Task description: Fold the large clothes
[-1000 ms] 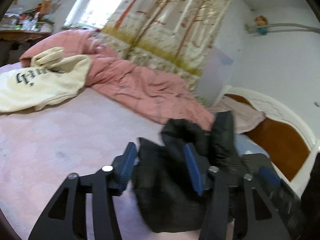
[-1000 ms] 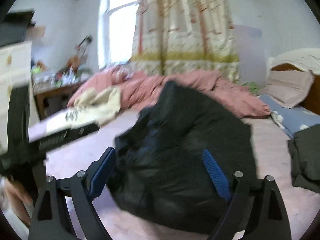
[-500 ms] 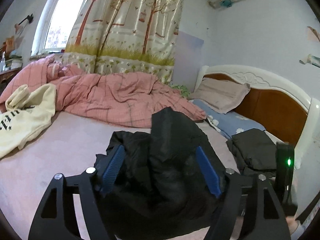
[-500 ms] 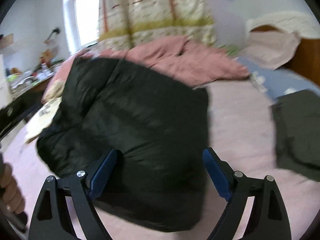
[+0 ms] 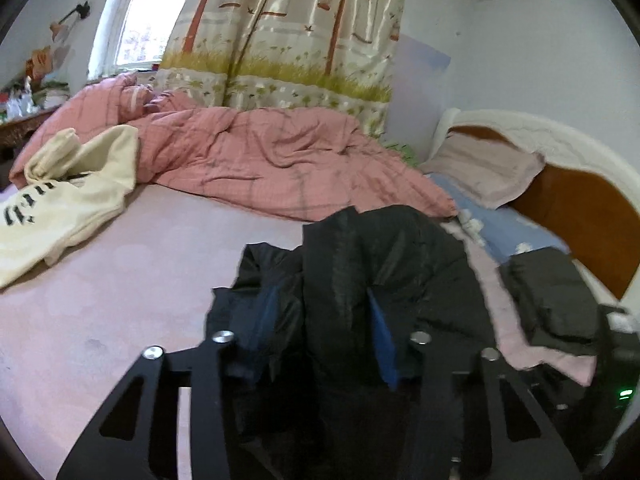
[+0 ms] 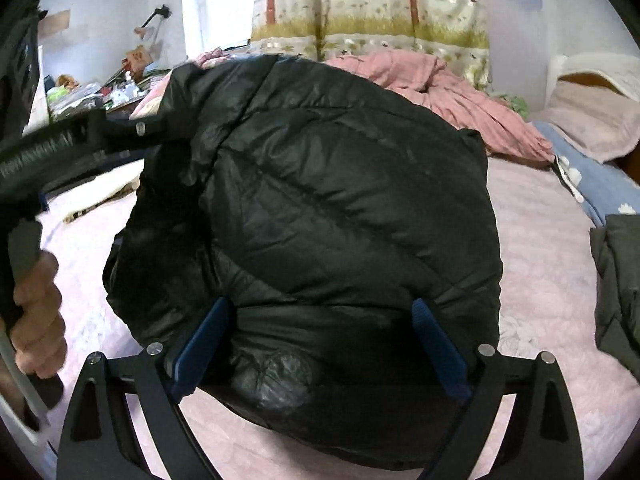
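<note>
Left wrist: your left gripper is clamped on a bunched ridge of the black puffer jacket, which runs straight ahead toward the folded dark garment at right.

Right wrist: your right gripper has fingers apart, straddling the jacket's near edge; whether it's pinching, can't tell. The jacket bulks forward over the pink bedsheet, left gripper on its upper-left corner. Both are at the jacket; neither clearly nearer.
</note>
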### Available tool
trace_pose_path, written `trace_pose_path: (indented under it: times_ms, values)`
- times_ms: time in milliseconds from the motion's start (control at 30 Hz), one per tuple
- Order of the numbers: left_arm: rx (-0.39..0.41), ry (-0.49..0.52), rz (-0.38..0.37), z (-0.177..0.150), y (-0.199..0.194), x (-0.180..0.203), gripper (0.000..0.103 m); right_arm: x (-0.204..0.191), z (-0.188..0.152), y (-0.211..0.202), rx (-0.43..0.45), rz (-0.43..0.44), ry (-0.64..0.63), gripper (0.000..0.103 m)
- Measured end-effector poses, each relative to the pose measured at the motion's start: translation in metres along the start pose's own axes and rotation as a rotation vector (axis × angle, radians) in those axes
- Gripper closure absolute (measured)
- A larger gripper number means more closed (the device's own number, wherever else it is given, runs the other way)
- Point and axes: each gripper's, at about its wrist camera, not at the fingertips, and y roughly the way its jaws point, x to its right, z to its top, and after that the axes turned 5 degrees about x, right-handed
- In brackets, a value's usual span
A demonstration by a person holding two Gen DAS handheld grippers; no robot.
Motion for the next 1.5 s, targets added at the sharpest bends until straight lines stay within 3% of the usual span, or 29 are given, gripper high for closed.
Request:
trace_pose_path:
  times_ms: [167, 333, 600, 867, 1067, 1233, 1367, 1400, 1467, 1500]
  values:
    - [-0.047, 0.068, 0.187, -0.021, 0.022, 0.003, 0.075, -0.011, 0.001, -0.008, 0.020, -0.007, -0.040, 0.008]
    - [-0.108, 0.061, 0.231, -0.041, 0.037, -0.006, 0.076, -0.013, 0.003, -0.017, 0.040, -0.048, -0.068, 0.008]
    - [-0.206, -0.025, 0.216, -0.061, 0.059, -0.033, 0.076, 0.005, 0.010, -0.022, 0.093, -0.113, -0.042, 0.008]
    - [-0.236, -0.034, 0.195, -0.066, 0.069, -0.038, 0.074, 0.041, 0.006, -0.019, 0.078, -0.089, 0.041, 0.008]
    - [-0.216, 0.014, 0.221, -0.068, 0.066, -0.029, 0.074, 0.039, -0.004, -0.002, 0.023, -0.186, -0.042, 0.002]
    - [-0.225, 0.004, 0.214, -0.069, 0.069, -0.032, 0.074, 0.071, -0.012, 0.021, -0.074, -0.061, 0.159, 0.001]
    - [-0.217, 0.016, 0.225, -0.066, 0.065, -0.029, 0.074, 0.076, -0.014, 0.027, -0.096, -0.045, 0.174, 0.001]
    - [-0.194, 0.014, 0.223, -0.061, 0.058, -0.028, 0.073, 0.075, -0.014, 0.025, -0.088, -0.051, 0.160, 0.001]
    - [-0.154, 0.021, 0.243, -0.053, 0.042, -0.026, 0.049, 0.073, -0.011, 0.017, -0.061, -0.055, 0.130, 0.001]
    - [-0.133, 0.017, 0.239, -0.048, 0.032, -0.026, 0.042, 0.074, -0.009, 0.011, -0.039, -0.053, 0.121, 0.002]
